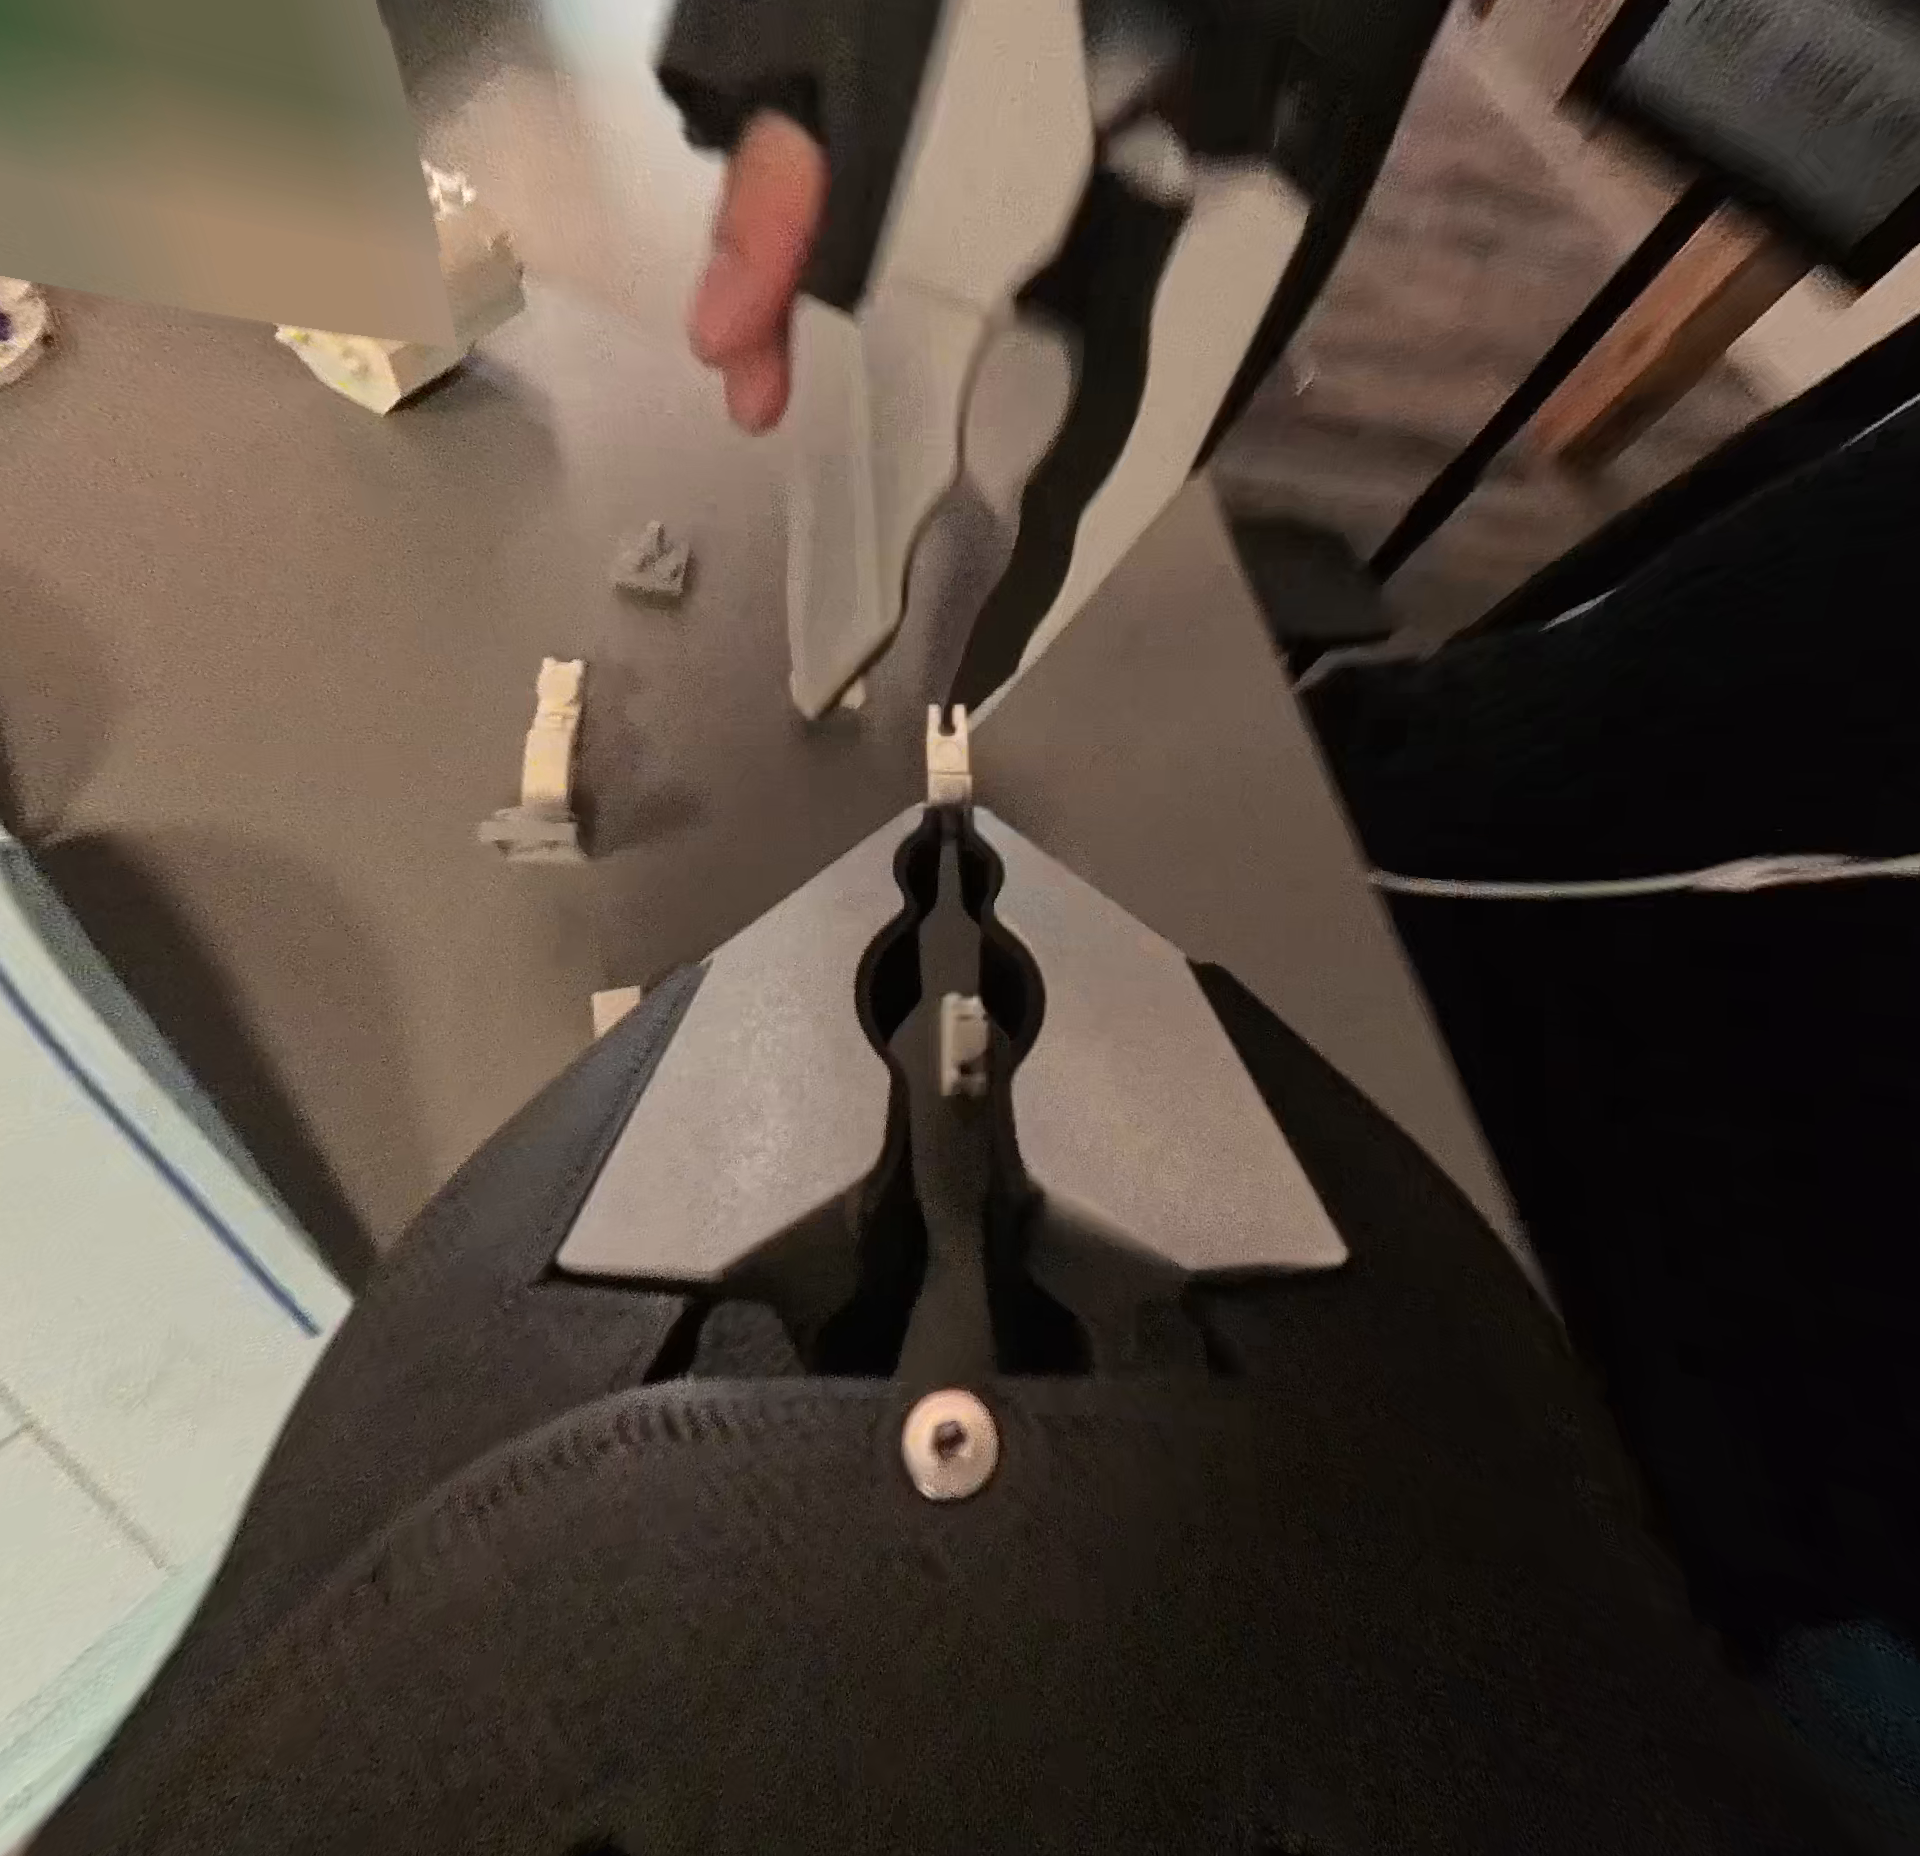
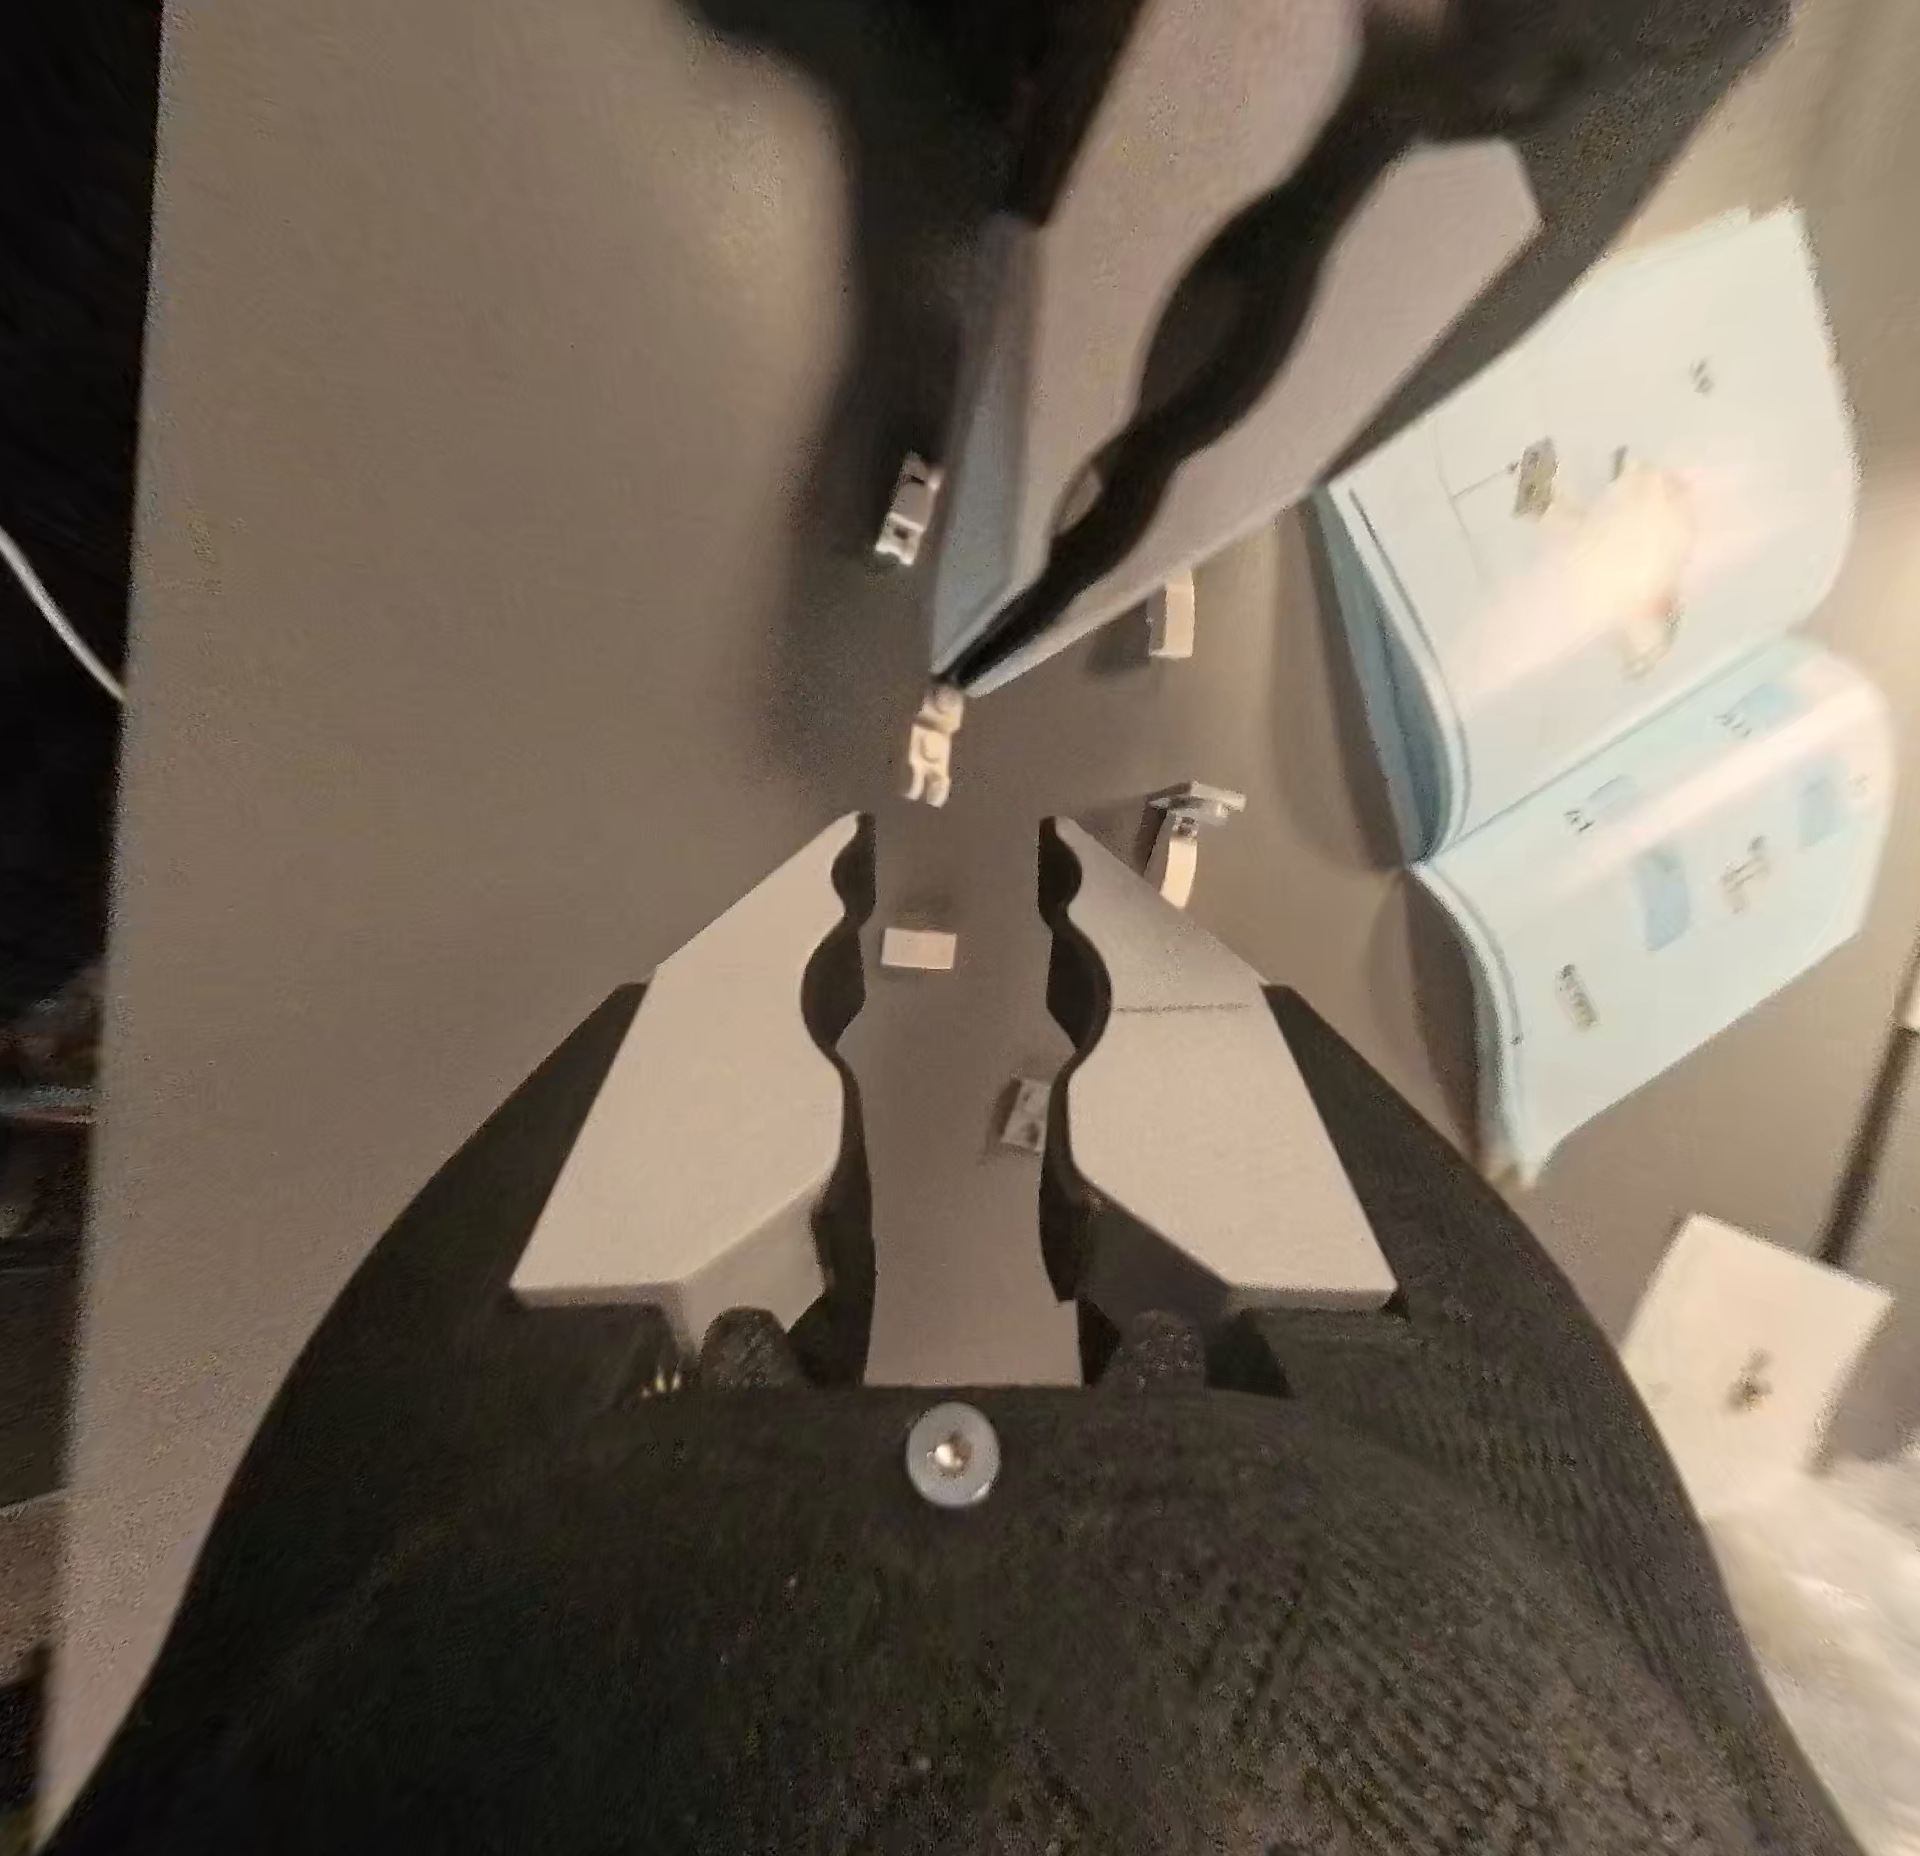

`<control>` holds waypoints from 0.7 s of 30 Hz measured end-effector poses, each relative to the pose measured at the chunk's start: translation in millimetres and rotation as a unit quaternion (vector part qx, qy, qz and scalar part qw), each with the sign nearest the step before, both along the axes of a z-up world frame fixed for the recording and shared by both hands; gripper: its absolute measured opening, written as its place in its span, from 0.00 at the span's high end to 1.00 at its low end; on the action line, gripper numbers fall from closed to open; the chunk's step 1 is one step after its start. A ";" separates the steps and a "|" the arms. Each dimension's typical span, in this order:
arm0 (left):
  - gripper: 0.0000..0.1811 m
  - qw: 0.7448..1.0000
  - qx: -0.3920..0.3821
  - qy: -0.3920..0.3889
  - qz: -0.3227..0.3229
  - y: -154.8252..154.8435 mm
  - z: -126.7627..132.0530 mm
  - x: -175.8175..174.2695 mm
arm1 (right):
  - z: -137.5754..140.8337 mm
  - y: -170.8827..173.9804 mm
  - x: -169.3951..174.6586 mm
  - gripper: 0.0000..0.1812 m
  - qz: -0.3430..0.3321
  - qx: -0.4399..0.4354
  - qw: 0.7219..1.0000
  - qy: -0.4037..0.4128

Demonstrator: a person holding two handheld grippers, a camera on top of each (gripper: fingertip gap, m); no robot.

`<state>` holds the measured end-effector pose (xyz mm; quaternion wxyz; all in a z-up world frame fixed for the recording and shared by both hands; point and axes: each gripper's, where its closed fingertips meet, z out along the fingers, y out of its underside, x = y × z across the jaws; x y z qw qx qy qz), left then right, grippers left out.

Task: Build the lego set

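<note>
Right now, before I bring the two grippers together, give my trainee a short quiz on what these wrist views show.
1. True or false: the left gripper pinches a small white clip-ended lego piece at its tips.
2. The right gripper is: A open and empty, B shut on a brick, C out of view.
3. Fill in: the open pale blue instruction booklet lies on the grey ____.

Key: 1 true; 2 A; 3 table.

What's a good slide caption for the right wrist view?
Open right gripper faces the left gripper, which pinches a small white piece above the table.
</note>
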<state>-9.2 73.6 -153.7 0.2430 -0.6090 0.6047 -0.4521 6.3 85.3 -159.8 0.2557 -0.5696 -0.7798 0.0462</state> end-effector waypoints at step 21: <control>0.99 0.989 -0.139 -0.041 0.041 11.2 13.5 1.3 | 13.6 11.3 -8.6 0.99 0.100 0.293 0.951 -0.009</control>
